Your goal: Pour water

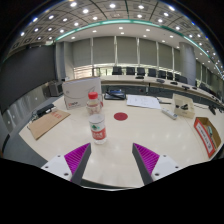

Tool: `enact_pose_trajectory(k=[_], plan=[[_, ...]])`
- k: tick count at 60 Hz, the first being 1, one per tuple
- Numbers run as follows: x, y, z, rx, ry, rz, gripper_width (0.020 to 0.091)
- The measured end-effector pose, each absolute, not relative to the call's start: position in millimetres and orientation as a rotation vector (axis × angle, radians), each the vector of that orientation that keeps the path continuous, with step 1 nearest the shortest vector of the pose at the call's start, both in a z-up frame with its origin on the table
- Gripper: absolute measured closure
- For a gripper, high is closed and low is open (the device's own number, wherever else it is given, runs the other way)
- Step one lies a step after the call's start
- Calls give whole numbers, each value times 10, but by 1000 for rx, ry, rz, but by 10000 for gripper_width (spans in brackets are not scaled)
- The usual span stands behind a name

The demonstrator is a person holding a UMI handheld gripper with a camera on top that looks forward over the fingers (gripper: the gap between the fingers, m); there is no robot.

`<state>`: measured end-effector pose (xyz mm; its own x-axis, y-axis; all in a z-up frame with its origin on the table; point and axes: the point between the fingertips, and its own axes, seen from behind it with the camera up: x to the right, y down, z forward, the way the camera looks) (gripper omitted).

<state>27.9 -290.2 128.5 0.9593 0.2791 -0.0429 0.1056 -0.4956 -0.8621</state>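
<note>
A clear plastic water bottle [97, 122] with a red cap and a red-and-white label stands upright on the pale table [150, 125], just ahead of my left finger. A small red disc [121, 116], perhaps a coaster or lid, lies farther back on the table. My gripper [112, 160] is open, its two magenta pads [76, 157] spread wide with nothing between them. The bottle sits beyond the fingertips, slightly left of the gap's middle.
A white box [82, 92] stands behind the bottle. Flat cardboard [47, 122] lies at the left, a brown paper bag [181, 104] and a red packet [208, 135] at the right. Papers [142, 100] lie farther back, with office chairs and desks beyond.
</note>
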Motion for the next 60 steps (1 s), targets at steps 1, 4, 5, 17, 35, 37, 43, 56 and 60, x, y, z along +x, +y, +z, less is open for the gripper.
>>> enact_pose_trajectory(k=[1, 4, 5, 17, 35, 37, 43, 56, 60], plan=[[189, -2842, 1256, -2083, -265, 211, 243], [-35, -2647, 1171, -2061, -246, 197, 243], [-105, -2578, 1141, -2055, -240, 192, 243], [-646, -1733, 855, -1962, -159, 119, 252], [-776, -1199, 722, -1894, -91, 41, 576], [-793, -1187, 729, -1886, -102, 33, 594], [-817, -1138, 753, -1871, -140, -12, 666], [-709, -1051, 983, -1884, -183, -129, 741], [-619, -923, 1130, -1874, -206, -193, 742]])
